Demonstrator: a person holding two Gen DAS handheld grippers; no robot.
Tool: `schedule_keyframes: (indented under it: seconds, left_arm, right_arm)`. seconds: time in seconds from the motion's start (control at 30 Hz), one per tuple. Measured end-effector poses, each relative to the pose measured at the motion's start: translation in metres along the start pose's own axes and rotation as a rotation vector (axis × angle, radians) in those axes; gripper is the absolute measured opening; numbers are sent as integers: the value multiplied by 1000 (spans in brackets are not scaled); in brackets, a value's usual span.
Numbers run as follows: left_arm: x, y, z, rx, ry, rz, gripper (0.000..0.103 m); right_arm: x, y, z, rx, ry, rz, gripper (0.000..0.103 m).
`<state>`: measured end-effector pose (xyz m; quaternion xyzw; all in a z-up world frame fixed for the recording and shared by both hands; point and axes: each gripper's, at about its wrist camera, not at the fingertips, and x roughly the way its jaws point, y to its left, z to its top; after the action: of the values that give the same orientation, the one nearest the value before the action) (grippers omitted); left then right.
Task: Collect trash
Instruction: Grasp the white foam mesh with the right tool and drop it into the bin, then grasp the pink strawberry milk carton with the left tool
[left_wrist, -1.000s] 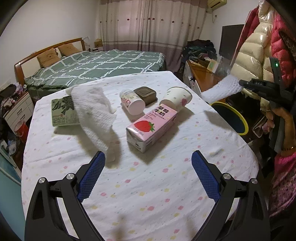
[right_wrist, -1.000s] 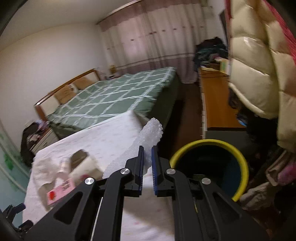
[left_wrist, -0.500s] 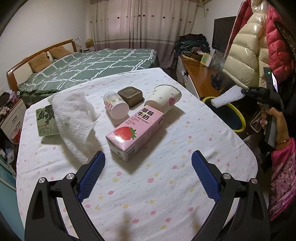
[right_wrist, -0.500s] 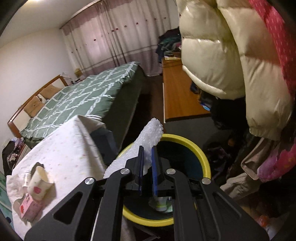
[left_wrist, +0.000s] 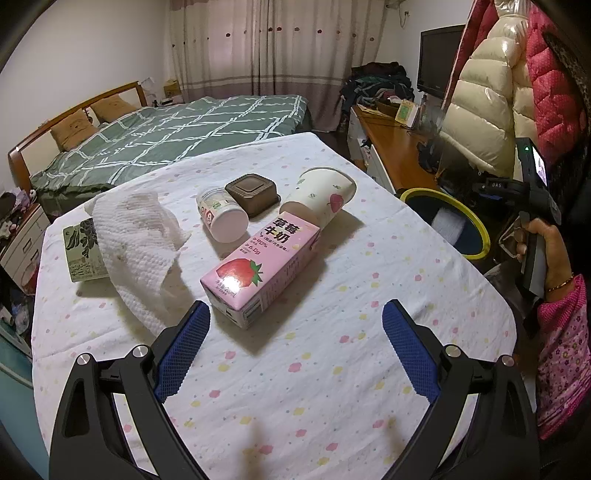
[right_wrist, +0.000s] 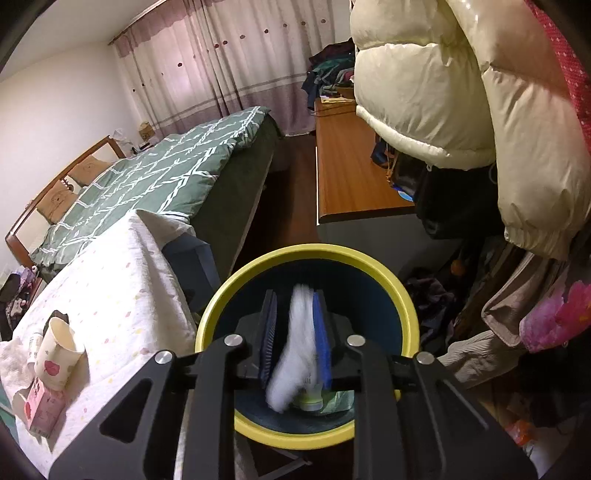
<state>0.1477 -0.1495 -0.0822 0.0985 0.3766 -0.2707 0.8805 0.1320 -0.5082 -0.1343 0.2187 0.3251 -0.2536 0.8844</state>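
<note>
My right gripper (right_wrist: 293, 334) hangs over the yellow-rimmed blue bin (right_wrist: 218, 314), jaws parted. The white foam wrap (right_wrist: 299, 343) is blurred between them, dropping into the bin; it shows in the bin in the left wrist view (left_wrist: 448, 229). My left gripper (left_wrist: 295, 343) is open and empty above the table. In front of it lie a pink strawberry milk carton (left_wrist: 258, 273), a paper cup (left_wrist: 321, 195) on its side, a small white tub (left_wrist: 221, 214), a brown lid (left_wrist: 253, 192), a white paper towel (left_wrist: 136, 240) and a green packet (left_wrist: 79, 251).
The table (left_wrist: 332, 369) has a white dotted cloth. The bin (left_wrist: 476, 229) stands on the floor off its right edge. A wooden desk (right_wrist: 347, 173), hanging puffer jackets (right_wrist: 443, 92) and clothes piles crowd the right. A green bed (left_wrist: 177, 136) lies behind.
My right gripper moved over the bin, opened, and the foam wrap is falling in. My left gripper moved closer to the milk carton.
</note>
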Motion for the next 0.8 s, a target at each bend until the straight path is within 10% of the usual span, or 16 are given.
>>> schedule_keyframes:
  seconds: [0.8]
  left_arm:
    - [67, 33, 22, 63, 45, -12, 93]
  right_arm:
    - [8, 21, -10, -38, 31, 27, 22]
